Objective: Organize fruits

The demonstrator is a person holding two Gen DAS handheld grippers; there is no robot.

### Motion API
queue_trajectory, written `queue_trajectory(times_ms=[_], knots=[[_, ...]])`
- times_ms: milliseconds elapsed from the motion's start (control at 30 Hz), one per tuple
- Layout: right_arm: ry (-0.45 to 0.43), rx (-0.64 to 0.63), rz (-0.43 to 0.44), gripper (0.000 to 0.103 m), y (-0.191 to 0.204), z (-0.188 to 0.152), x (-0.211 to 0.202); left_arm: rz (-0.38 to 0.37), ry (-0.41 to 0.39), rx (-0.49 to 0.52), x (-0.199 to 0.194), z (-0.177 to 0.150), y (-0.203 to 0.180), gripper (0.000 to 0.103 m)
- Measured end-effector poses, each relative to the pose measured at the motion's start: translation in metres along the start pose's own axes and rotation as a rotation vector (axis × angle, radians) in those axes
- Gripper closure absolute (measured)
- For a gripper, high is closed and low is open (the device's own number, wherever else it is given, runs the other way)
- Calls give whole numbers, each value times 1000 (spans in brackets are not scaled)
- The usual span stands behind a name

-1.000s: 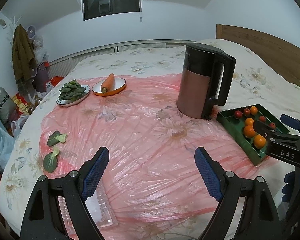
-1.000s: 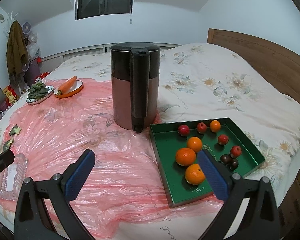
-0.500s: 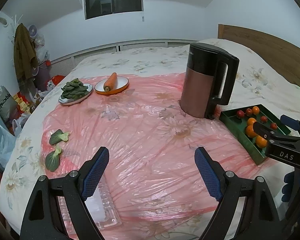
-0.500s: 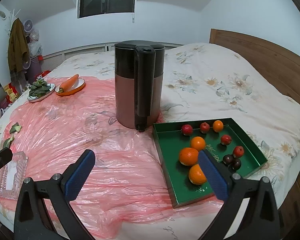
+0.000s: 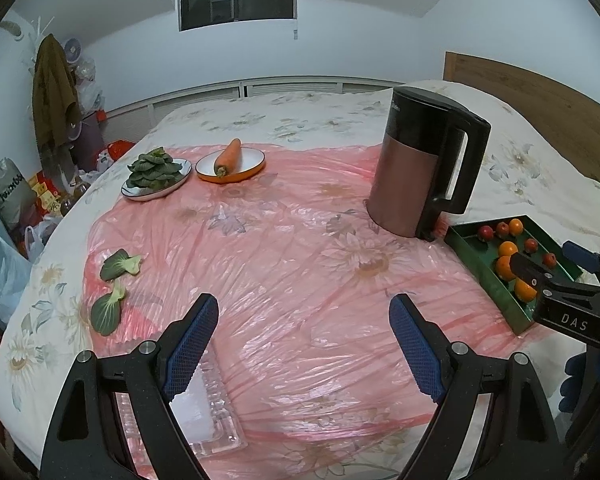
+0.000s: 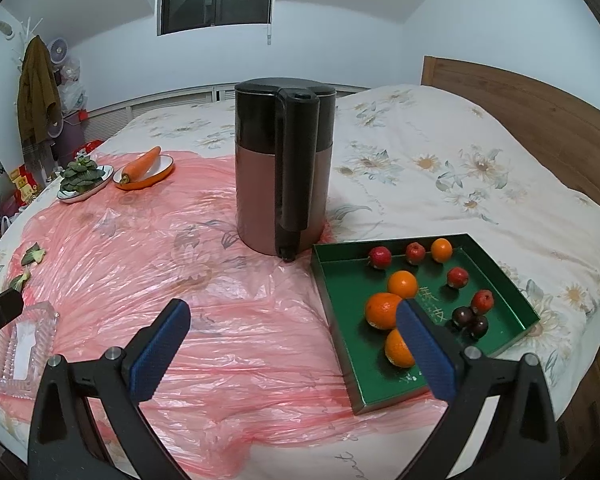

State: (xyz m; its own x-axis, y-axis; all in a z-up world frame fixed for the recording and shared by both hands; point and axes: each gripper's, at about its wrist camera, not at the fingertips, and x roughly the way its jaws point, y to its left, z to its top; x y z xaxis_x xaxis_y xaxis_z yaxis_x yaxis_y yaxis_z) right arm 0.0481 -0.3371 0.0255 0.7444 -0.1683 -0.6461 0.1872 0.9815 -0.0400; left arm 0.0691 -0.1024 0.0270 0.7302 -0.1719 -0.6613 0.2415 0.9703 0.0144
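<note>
A green tray point(image 6: 340, 288) lies at the right on the pink plastic sheet; it also shows in the left wrist view point(image 5: 482, 266). It holds several oranges point(image 6: 402, 284), several small red fruits point(image 6: 380, 256) and two dark plums point(image 6: 463, 316). My right gripper point(image 6: 294, 338) is open and empty, above the sheet just left of the tray. My left gripper point(image 5: 302, 340) is open and empty over the sheet's near part. A clear glass dish point(image 5: 208, 412) lies under its left finger; it also shows in the right wrist view point(image 6: 22, 344).
A brown and black kettle point(image 6: 284, 172) stands behind the tray. A carrot on an orange-rimmed plate point(image 5: 230, 160) and a plate of greens point(image 5: 156, 174) sit at the far left. Two loose green leaves point(image 5: 118, 266) lie near the sheet's left edge. A wooden headboard point(image 6: 540, 120) is at the right.
Both grippers have pulled back and risen slightly, so the kettle, plates and tray sit a little farther off. Both stay open and empty.
</note>
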Motion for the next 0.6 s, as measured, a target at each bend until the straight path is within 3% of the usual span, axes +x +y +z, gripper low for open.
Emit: queue_trajectory(times_ms=[600], knots=[[17, 34, 11, 0, -1, -9, 5, 5, 1, -21, 2, 3, 12, 19]])
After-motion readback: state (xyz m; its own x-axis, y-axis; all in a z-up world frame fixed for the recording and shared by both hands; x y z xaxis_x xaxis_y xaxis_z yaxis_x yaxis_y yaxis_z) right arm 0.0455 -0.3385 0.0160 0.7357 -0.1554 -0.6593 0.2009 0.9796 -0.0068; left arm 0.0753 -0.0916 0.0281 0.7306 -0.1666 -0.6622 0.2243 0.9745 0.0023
